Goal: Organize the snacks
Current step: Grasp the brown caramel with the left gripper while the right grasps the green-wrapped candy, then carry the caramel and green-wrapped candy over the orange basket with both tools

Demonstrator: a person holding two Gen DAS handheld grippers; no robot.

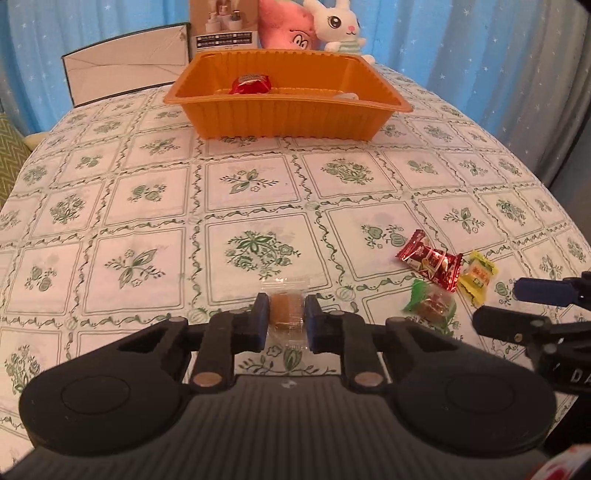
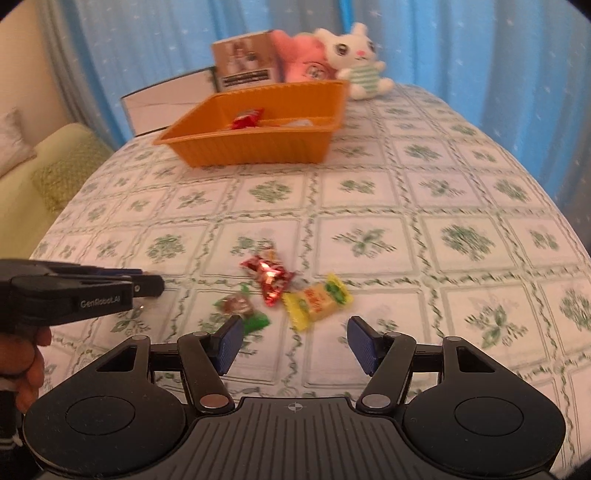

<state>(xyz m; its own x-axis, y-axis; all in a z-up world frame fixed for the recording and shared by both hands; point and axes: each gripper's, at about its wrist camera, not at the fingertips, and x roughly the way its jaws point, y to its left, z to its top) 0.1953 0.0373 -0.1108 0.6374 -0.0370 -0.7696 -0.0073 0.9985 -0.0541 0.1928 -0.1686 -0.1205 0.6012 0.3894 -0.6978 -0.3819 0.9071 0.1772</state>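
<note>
Pinching clear-wrapped snack (image 1: 286,313), tilted downward

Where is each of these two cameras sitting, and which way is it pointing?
Left wrist: rides on the left gripper, looking forward and down along its jaws, shut on a clear-wrapped brown snack; the right gripper pokes in at the right edge.
Right wrist: rides on the right gripper, looking forward and down past open jaws at loose candies; the left gripper and the person's hand show at left.
Shared: orange tray, red candy, yellow candy, green candy, plush rabbit.
</note>
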